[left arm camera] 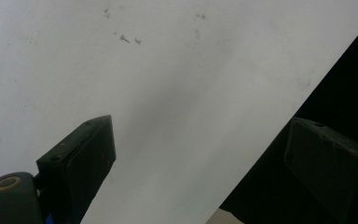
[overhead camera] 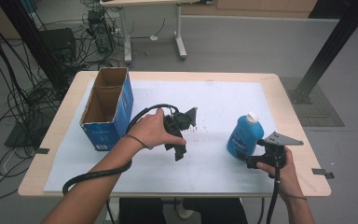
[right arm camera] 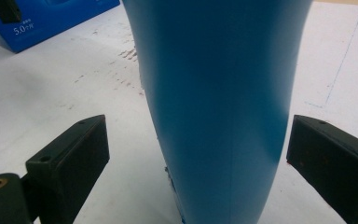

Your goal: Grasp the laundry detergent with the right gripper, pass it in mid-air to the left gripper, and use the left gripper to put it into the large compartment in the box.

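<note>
A blue bottle with a white cap stands upright on the white sheet, right of centre. My right gripper sits just in front of it, and the right gripper view has the blue bottle standing between the two black jaws, with a gap on each side, so the jaws are open around it. Near the middle of the table my left gripper points down at the bare sheet. Its jaws stand wide apart with nothing between them.
An open blue cardboard box stands at the left of the white sheet, and its corner appears in the right gripper view. The wooden table's front edge runs close to both hands. Cables trail from both grippers.
</note>
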Demonstrator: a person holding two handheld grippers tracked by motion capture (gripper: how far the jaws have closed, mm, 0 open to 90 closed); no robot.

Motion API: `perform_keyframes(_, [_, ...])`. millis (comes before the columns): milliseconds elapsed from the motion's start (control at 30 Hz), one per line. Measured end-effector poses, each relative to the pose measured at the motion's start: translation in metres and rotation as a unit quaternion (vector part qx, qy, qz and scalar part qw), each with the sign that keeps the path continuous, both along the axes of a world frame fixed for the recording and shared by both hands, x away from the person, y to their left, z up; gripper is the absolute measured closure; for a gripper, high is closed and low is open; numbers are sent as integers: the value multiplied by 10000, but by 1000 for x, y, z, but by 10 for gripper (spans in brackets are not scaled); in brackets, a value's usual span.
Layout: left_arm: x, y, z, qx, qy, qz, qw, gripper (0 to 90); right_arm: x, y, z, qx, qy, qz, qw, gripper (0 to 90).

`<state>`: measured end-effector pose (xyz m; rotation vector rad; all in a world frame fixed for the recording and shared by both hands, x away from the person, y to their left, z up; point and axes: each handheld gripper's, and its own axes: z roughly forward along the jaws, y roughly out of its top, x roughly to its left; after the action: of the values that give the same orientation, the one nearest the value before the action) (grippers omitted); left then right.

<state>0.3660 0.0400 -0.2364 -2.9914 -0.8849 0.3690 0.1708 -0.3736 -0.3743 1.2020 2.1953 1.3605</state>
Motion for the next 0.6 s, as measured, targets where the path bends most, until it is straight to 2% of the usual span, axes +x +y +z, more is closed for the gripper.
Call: perform_keyframes(600, [2,1,-2,2,6,-3,10000,90,7,7,-3,1,-36,32,10000,57])
